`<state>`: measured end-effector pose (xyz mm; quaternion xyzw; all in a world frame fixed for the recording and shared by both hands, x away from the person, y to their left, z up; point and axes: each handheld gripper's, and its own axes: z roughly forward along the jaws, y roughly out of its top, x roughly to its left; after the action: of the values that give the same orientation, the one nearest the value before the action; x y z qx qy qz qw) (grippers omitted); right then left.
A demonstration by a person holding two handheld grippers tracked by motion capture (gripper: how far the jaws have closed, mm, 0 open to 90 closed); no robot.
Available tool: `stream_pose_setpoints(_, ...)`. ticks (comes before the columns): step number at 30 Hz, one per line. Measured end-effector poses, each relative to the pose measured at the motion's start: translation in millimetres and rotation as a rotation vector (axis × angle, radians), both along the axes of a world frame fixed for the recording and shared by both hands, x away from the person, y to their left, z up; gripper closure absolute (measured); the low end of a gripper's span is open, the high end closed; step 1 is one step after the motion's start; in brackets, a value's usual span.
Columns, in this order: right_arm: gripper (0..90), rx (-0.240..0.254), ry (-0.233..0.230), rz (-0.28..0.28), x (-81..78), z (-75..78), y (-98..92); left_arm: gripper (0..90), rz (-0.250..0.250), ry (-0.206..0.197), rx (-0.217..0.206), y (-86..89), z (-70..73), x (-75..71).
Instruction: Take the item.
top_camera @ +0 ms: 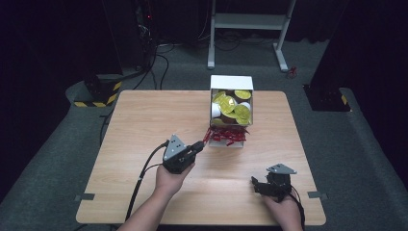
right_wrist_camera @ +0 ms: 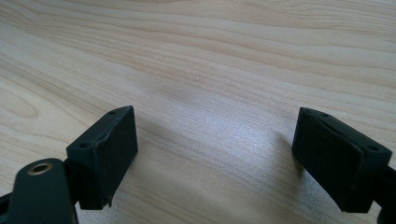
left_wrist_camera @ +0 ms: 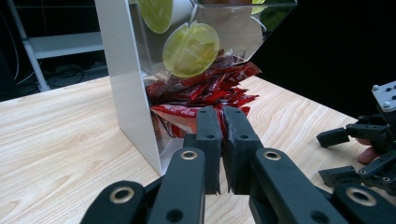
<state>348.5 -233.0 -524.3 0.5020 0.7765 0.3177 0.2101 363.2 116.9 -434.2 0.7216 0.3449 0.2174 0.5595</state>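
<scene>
From the high view, the white dispenser box (top_camera: pixel 231 83) stood toward twelve o'clock on the pale wooden counter (top_camera: pixel 144 120), its clear bin full of round pods with yellow-green foil lids (top_camera: pixel 242 113), and a heap of red sachets (top_camera: pixel 227 135) spilled from its open foot. The left tongs (top_camera: pixel 199 146) pointed at that heap from about eight o'clock of it, tips at its edge; the right tongs (top_camera: pixel 255 185) rested near the counter's five o'clock corner, well apart from everything.

In the left gripper view, the left tongs (left_wrist_camera: pixel 222 122) were closed, pads nearly together, with a red sachet (left_wrist_camera: pixel 175 114) right at their tips; whether a corner of it was pinched I could not tell. The sachets looked thin, glossy and crinkly, so I judged them very light, limp and slippery (they would slide rather than lift if nudged). A flat edge or sealed corner seemed the best place to take one, pinched squarely. The box's wall (left_wrist_camera: pixel 128 93) was stiff white sheet, its front clear hard plastic, and a pod lid (left_wrist_camera: pixel 191 49) behind it looked like thin, dentable foil.

In the right gripper view, the right tongs (right_wrist_camera: pixel 215 154) stood wide apart with nothing between them, just above bare wood-grain laminate, smooth and faintly shiny.
</scene>
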Motion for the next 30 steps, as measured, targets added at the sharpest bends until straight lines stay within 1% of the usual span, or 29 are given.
stream_pose_setpoints(4, 14.2, 0.000, 0.000, 0.000, 0.0, 0.0, 0.0, 85.6, -0.002, -0.002, -0.011, 3.1, -0.4, -3.8)
stream_pose_setpoints(13, 14.2, 0.000, 0.000, 0.000, 0.0, 0.0, 0.0, 85.6, -0.005, -0.011, -0.017, 8.6, 1.1, -10.2)
stream_pose_setpoints(22, 14.2, -0.001, 0.000, 0.000, 0.1, 0.0, 0.1, 85.6, 0.005, -0.021, -0.035, 17.2, 2.9, -14.4)
stream_pose_setpoints(26, 14.2, -0.001, -0.001, 0.000, 0.1, -0.1, 0.1, 85.6, 0.013, -0.018, -0.035, 20.3, 2.3, -14.6)
stream_pose_setpoints(28, 14.2, -0.001, -0.001, 0.000, 0.1, -0.1, 0.1, 85.6, 0.018, -0.018, -0.023, 23.3, 2.1, -14.3)
stream_pose_setpoints(30, 14.2, -0.001, 0.000, 0.000, 0.1, -0.1, 0.1, 85.6, 0.022, -0.015, -0.024, 24.5, 2.1, -14.1)
